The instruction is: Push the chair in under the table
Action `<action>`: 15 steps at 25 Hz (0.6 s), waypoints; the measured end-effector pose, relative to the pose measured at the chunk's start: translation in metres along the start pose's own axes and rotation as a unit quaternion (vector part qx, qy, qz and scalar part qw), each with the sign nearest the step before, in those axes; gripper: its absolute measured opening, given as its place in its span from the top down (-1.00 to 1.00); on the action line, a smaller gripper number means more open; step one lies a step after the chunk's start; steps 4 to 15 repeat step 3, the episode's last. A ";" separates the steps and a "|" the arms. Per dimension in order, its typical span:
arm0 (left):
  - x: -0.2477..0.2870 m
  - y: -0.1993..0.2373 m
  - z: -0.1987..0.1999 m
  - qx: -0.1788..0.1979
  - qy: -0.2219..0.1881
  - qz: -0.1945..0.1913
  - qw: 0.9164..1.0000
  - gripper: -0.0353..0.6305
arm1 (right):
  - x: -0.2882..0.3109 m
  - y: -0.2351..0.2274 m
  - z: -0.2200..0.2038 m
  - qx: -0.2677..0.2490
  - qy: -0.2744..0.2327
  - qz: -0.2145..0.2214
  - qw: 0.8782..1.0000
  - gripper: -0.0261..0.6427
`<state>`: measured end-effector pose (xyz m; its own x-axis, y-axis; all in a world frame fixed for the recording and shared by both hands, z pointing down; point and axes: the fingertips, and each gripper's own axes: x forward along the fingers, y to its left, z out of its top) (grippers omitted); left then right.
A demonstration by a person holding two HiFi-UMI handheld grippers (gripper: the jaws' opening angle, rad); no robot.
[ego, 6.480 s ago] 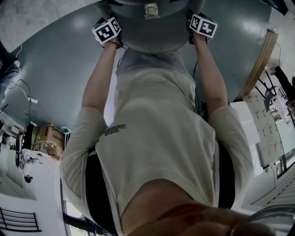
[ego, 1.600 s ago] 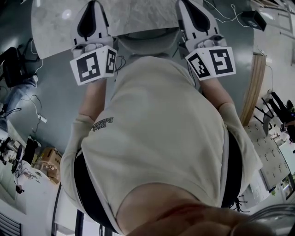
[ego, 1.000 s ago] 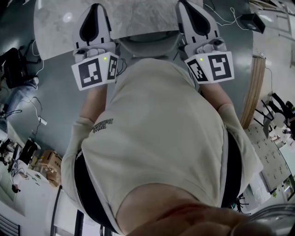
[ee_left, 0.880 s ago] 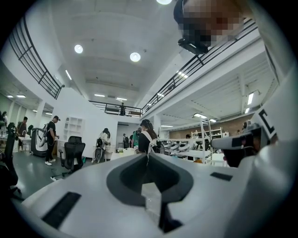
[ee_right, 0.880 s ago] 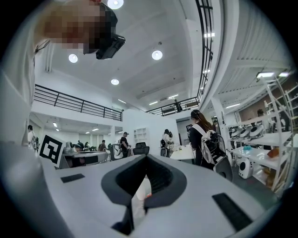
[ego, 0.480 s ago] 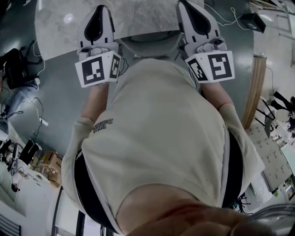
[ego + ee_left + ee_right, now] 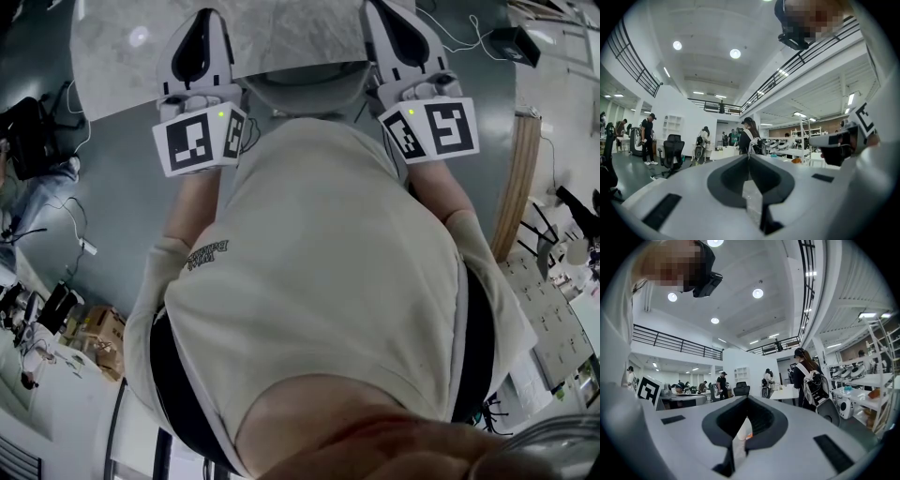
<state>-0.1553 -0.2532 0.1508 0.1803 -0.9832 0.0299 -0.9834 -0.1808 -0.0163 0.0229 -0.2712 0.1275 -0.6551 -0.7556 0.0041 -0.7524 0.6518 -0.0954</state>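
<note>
From the head view I look steeply down my own shirt [image 7: 319, 281] to the table [image 7: 281, 33], whose pale marbled top fills the upper edge. The chair [image 7: 305, 89] sits at the table's near edge. Only a curved grey part of it shows below the tabletop, just ahead of my torso, and the rest is tucked beneath.

Both grippers reach forward level, one either side of that curved part, with their noses lying over the tabletop in this view. I cannot tell whether either one touches the chair or the table.

The left gripper [image 7: 749, 156] has its jaws pressed together pad to pad and grips nothing. Its view looks out across a bright hall with people standing about. The right gripper [image 7: 747, 399] is likewise pressed together and empty-handed, facing the same hall.

Each marker cube [image 7: 197, 139] shows a small green light.
</note>
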 end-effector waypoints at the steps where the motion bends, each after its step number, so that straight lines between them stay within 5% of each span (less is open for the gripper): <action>1: 0.000 -0.001 0.001 0.001 0.000 0.000 1.000 0.83 | 0.000 -0.001 0.000 0.000 0.000 0.000 1.000 0.89; 15: 0.001 -0.003 0.001 0.001 0.000 -0.001 1.000 0.83 | -0.001 -0.002 0.000 -0.001 0.001 0.000 1.000 0.89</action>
